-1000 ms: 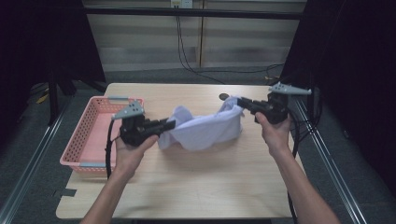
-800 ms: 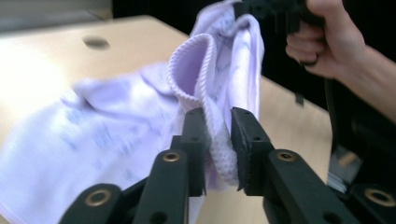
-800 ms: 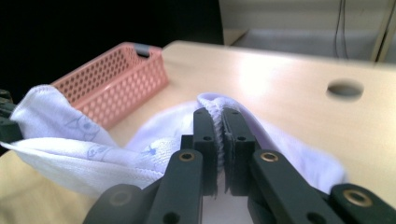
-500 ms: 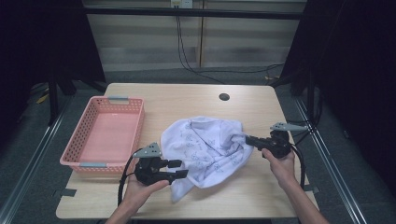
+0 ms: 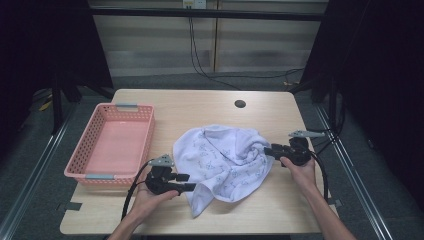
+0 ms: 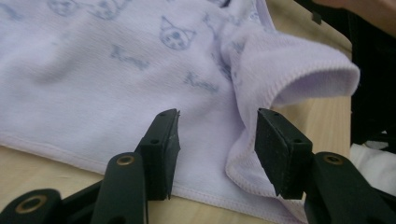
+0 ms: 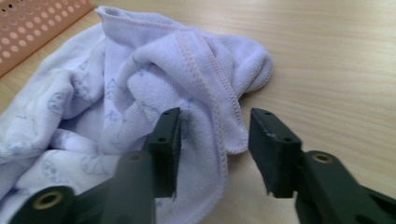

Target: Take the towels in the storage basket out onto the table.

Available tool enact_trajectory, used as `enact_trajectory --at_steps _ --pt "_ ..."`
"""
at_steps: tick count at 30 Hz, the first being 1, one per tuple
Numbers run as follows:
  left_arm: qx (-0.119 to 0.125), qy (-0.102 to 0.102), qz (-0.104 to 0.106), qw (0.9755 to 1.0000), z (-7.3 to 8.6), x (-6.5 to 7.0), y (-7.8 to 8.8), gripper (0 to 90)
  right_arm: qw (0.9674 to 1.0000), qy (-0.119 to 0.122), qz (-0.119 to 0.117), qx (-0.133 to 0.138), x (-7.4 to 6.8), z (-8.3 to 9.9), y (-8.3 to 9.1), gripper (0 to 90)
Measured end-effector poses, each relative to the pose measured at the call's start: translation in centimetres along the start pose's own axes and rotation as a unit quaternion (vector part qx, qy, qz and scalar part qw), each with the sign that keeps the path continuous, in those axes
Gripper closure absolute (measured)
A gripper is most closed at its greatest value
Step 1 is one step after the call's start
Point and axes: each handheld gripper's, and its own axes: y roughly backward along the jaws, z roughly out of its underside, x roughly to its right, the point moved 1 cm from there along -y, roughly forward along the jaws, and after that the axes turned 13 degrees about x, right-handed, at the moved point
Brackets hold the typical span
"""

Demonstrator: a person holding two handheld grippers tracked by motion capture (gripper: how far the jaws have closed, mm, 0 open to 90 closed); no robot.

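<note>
The crumpled pale lilac-white terry cloth (image 5: 225, 160) carried a faint blue-grey print of small cat faces and short words, and its hem was stitched in the same pale thread. The rectangular plastic basket (image 5: 90, 150) was salmon pink with a perforated wall and grey handle clips. The wooden counter (image 5: 200, 105) was a light beige with fine grain and one dark round hole. The left claw (image 5: 186, 182) was matt black with brass-coloured rivets and a grey plate on top; the right claw (image 5: 269, 150) showed the same black, brass and grey.
</note>
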Motion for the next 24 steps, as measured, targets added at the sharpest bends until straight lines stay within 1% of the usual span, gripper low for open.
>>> enact_trajectory --at_steps 1,2,3,4,5,6,7,8,9,10,11,12,13,14,15,16,17,18,19,20,21,22,23,24 --pt "-0.004 -0.003 0.002 1.0000 0.1 0.2 -0.2 49.5 1.0000 0.003 0.005 0.004 -0.3 -0.1 0.6 47.8" --pt "-0.011 -0.004 0.013 0.9998 0.3 0.4 -0.5 49.9 0.9999 0.012 0.008 0.005 -0.5 -0.2 1.0 44.5" --pt "-0.022 -0.007 0.017 0.9996 0.6 0.6 -1.0 50.6 0.9998 0.014 0.012 0.002 -0.9 -0.4 1.5 41.6" --pt "-0.041 -0.011 0.024 0.9988 0.9 1.0 -1.6 52.2 0.9998 0.016 0.014 -0.003 -1.4 -0.5 2.1 39.8" --pt "-0.052 -0.021 0.017 0.9983 1.0 1.2 -2.0 59.8 0.9996 0.025 0.013 -0.001 -2.1 -0.7 2.8 39.2" --pt "-0.066 -0.034 0.000 0.9972 1.3 1.6 -2.5 64.9 0.9996 0.029 0.006 0.005 -2.5 -0.7 3.2 39.3" --pt "-0.067 -0.041 0.007 0.9969 1.3 1.9 -2.8 69.6 0.9994 0.032 -0.003 0.009 -3.0 -0.7 3.7 39.2" --pt "-0.071 -0.046 0.007 0.9964 1.3 2.1 -3.1 75.9 0.9993 0.034 -0.008 0.011 -3.6 -0.7 4.1 38.9" --pt "-0.075 -0.054 -0.003 0.9957 1.2 2.3 -3.2 80.2 0.9991 0.035 -0.019 0.012 -4.2 -0.5 4.4 38.9" --pt "-0.074 -0.055 -0.005 0.9957 1.3 2.5 -3.3 83.6 0.9988 0.033 -0.033 0.011 -4.8 -0.3 4.5 38.9" --pt "-0.076 -0.057 -0.003 0.9955 1.3 2.7 -3.4 85.0 0.9983 0.037 -0.044 0.006 -5.5 0.0 4.4 39.2" --pt "-0.079 -0.062 -0.007 0.9949 1.3 3.0 -3.5 85.8 0.9975 0.041 -0.058 0.000 -6.2 0.4 4.2 39.5" --pt "-0.074 -0.059 -0.007 0.9955 1.4 3.3 -3.8 86.3 0.9962 0.042 -0.076 -0.009 -7.0 0.8 3.8 39.5" --pt "-0.080 -0.058 -0.001 0.9951 1.4 3.6 -4.0 86.3 0.9954 0.040 -0.085 -0.015 -7.6 1.1 3.5 39.5" --pt "-0.078 -0.054 0.005 0.9955 1.5 4.0 -4.4 86.3 0.9940 0.042 -0.099 -0.022 -8.3 1.4 3.0 39.5" --pt "-0.080 -0.058 0.010 0.9950 1.5 4.4 -4.7 86.3 0.9923 0.046 -0.111 -0.030 -9.1 1.7 2.6 39.3" --pt "-0.082 -0.058 0.016 0.9948 1.5 4.8 -5.0 86.0 0.9904 0.052 -0.123 -0.036 -9.9 1.9 2.1 38.8" --pt "-0.088 -0.057 0.028 0.9941 1.5 5.2 -5.2 85.5 0.9888 0.052 -0.134 -0.040 -10.7 2.0 1.8 38.5" --pt "-0.091 -0.063 0.035 0.9933 1.6 5.8 -5.5 84.2 0.9864 0.054 -0.149 -0.042 -11.4 2.1 1.5 38.1" --pt "-0.095 -0.071 0.037 0.9922 1.5 6.1 -5.5 79.4 0.9846 0.059 -0.159 -0.043 -12.3 2.1 1.1 37.3" --pt "-0.091 -0.068 0.034 0.9929 1.5 6.3 -5.5 73.3 0.9835 0.058 -0.165 -0.045 -12.9 2.1 0.8 36.3" --pt "-0.087 -0.070 0.034 0.9932 1.5 6.4 -5.4 69.8 0.9824 0.060 -0.171 -0.045 -13.3 2.1 0.5 36.2" --pt "-0.085 -0.070 0.038 0.9932 1.4 6.3 -5.2 66.5 0.9814 0.060 -0.177 -0.045 -13.7 2.1 0.2 36.0" --pt "-0.079 -0.069 0.040 0.9937 1.2 6.0 -4.6 62.3 0.9804 0.063 -0.180 -0.048 -14.0 2.2 -0.2 34.4"
